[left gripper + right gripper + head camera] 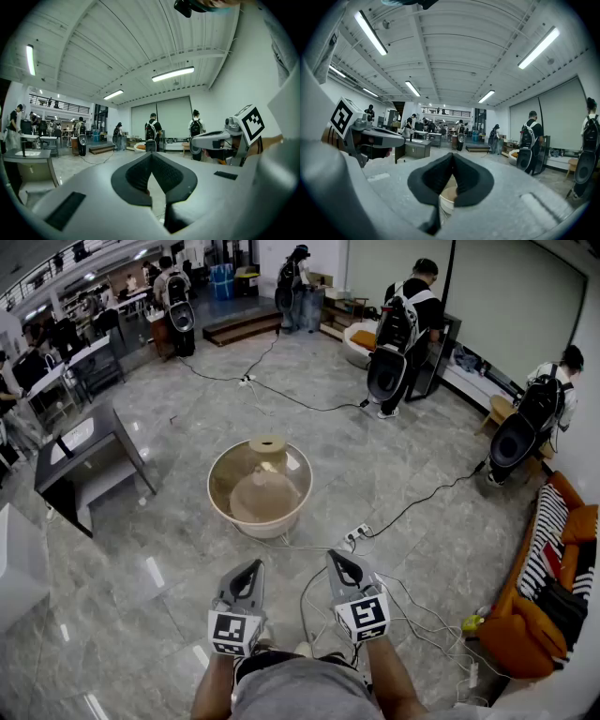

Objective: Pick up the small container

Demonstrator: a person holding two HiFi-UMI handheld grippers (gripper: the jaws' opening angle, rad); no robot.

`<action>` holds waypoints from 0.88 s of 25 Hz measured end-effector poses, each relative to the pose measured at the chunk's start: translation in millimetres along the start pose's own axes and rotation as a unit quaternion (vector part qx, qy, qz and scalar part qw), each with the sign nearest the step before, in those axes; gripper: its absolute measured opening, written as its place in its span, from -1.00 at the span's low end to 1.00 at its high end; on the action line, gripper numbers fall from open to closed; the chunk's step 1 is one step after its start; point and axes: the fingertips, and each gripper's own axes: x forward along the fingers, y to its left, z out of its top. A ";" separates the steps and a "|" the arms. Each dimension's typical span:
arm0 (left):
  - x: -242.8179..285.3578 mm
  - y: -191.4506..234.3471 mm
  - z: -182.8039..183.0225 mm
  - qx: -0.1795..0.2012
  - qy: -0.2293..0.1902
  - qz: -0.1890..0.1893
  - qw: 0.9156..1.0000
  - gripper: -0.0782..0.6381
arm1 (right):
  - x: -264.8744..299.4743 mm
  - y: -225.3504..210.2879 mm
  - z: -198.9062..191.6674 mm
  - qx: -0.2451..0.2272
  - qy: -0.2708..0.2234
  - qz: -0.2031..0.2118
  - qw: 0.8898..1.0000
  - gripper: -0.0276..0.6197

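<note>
Left gripper and right gripper clenched empty; small container, seemingly on round table, well ahead.

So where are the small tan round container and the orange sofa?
small tan round container [268,442], head view, on its flat top.
orange sofa [514,638], head view, on its near end.
</note>
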 end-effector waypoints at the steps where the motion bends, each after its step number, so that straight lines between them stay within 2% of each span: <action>1: 1.9 -0.3 0.1 -0.003 -0.001 0.002 1.000 -0.73 | 0.7 -1.0 -0.5 0.000 0.000 0.003 1.000 -0.92; 7: 17.0 5.3 4.1 -0.010 -0.002 0.007 1.000 -0.73 | 12.8 -10.7 -0.3 0.005 0.000 0.000 1.000 -0.91; 13: 49.7 16.6 -3.7 0.001 0.006 0.003 1.000 -0.73 | 42.8 -29.8 -8.7 0.000 0.008 0.002 1.000 -0.91; 22: 139.7 92.0 -5.8 -0.009 0.001 0.009 1.000 -0.73 | 151.7 -62.2 -12.7 -0.002 0.005 0.008 1.000 -0.91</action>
